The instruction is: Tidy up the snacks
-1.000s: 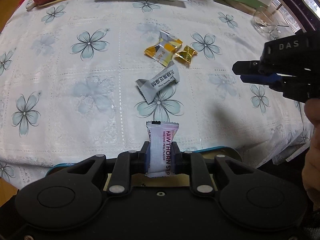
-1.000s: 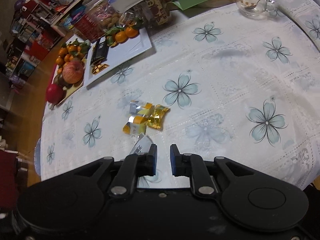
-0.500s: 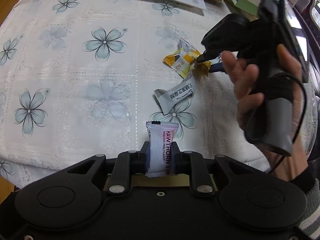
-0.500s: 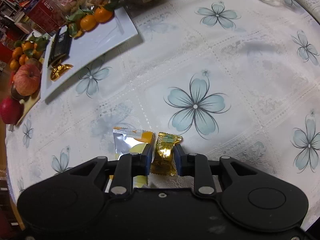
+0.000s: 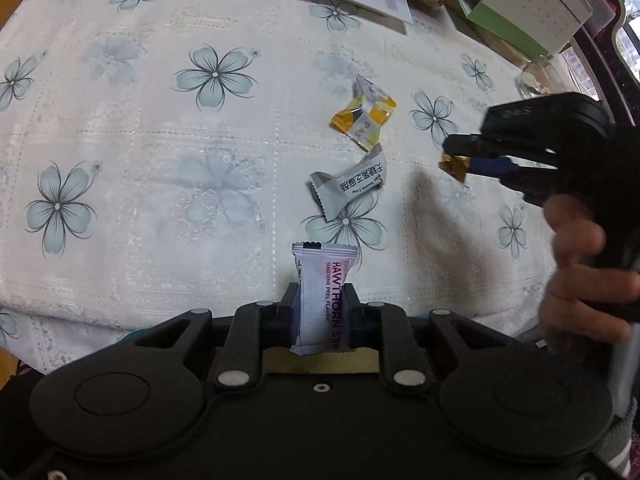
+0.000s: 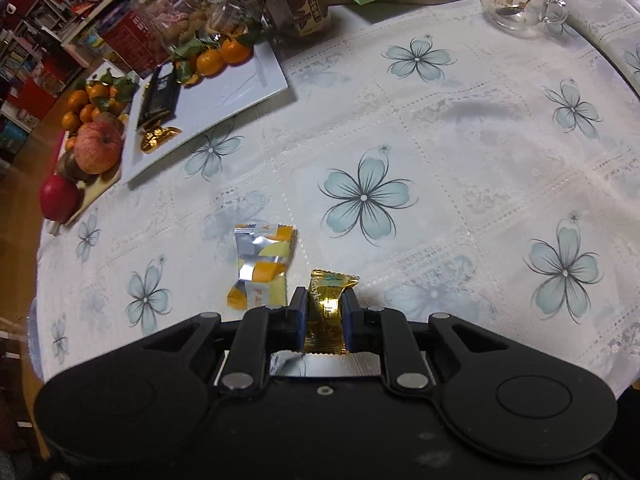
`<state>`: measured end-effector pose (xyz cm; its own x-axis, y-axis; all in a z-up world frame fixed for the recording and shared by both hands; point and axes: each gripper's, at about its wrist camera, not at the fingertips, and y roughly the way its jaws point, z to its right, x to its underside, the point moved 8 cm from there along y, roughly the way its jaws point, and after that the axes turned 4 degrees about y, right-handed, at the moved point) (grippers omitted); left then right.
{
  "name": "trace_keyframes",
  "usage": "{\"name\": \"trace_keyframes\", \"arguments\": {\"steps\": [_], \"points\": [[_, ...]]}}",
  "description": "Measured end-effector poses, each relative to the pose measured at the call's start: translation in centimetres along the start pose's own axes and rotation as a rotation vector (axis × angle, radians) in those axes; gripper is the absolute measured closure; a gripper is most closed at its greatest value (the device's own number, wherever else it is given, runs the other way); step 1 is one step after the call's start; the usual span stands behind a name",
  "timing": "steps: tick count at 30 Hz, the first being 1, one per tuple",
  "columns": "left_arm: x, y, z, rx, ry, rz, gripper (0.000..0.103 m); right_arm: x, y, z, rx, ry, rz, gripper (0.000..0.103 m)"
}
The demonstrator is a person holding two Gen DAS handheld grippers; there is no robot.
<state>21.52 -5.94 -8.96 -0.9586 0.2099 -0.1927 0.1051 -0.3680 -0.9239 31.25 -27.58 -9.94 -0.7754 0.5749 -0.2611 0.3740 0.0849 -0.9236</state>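
Note:
My left gripper (image 5: 320, 300) is shut on a white hawthorn strip packet (image 5: 320, 276), held upright above the near table edge. On the flowered cloth beyond it lie a grey sesame crisp packet (image 5: 350, 186) and a yellow-and-silver packet (image 5: 364, 120). At the right, my right gripper (image 5: 454, 156) hangs above the cloth with a gold candy (image 5: 454, 166) in its tips. In the right wrist view the right gripper (image 6: 324, 300) has its jaws closing, pads pressed on the gold candy (image 6: 330, 284). The yellow-and-silver packet (image 6: 262, 264) lies just left of it.
A white plate (image 6: 240, 84) at the back holds oranges, a dark packet and gold candies. Left of it is a fruit tray with an apple (image 6: 98, 146). A glass bowl with a spoon (image 6: 516, 0), a green calendar box (image 5: 528, 12) and jars line the far edge.
My right gripper came down over the gold candy, closed on it and lifted it off the cloth, away from the yellow packet. The left gripper still grips the hawthorn packet.

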Motion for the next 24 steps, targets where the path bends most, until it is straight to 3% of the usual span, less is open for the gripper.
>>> {"name": "trace_keyframes", "arguments": {"steps": [6, 12, 18, 24], "points": [[1.6, 0.0, 1.0, -0.047, 0.087, 0.004, 0.076, 4.3, -5.4, 3.5, -0.08, 0.02, 0.035, 0.085], [3.7, -0.2, 1.9, -0.112, 0.187, 0.062, 0.076, 9.6, -7.7, 6.0, -0.074, -0.008, 0.034, 0.084], [7.0, -0.2, 2.6, -0.06, 0.236, 0.055, 0.076, 13.3, -8.8, 7.7, -0.095, -0.008, 0.013, 0.084], [10.9, 0.0, 3.7, -0.054, 0.289, 0.042, 0.076, 15.3, -9.8, 9.3, -0.114, 0.015, 0.011, 0.084]]}}
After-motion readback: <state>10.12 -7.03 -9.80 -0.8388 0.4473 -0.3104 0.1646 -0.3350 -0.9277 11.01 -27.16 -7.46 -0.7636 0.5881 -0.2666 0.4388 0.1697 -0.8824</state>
